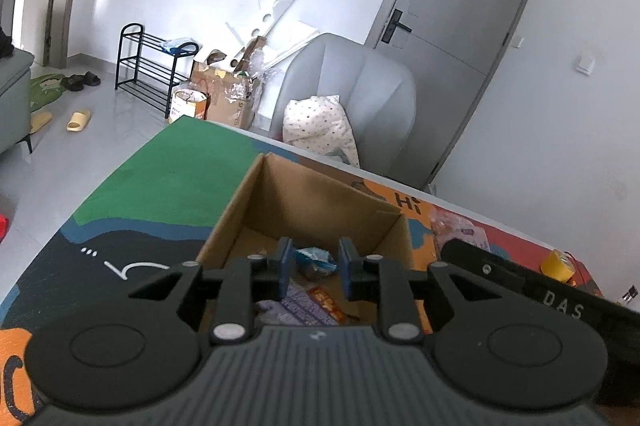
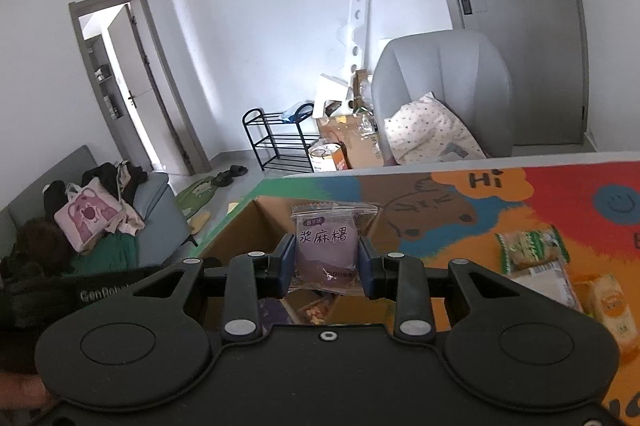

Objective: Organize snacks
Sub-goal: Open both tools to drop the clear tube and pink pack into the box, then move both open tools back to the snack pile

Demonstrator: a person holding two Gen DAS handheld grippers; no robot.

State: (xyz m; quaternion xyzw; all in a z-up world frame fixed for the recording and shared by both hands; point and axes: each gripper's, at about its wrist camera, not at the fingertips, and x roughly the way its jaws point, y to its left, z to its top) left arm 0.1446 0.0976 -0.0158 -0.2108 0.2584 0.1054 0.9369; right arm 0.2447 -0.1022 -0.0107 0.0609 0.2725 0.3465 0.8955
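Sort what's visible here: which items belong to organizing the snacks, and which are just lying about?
Job:
cardboard box
purple snack packet in the right gripper
left gripper, over the box
loose snacks on the table

Lying about:
yellow tape roll
armchair
shoe rack
slippers

Both wrist views are evenly lit by soft, cool daylight. The brightest spot is an open doorway (image 2: 116,73) at far left, which throws a pale glow across the white wall (image 2: 280,5). Shadows are faint. Fisheye lenses bend the grey door (image 1: 460,25) and wall lines near the edges, and dark vignetting marks the corners. Focus is mostly sharp, with slight softness throughout.
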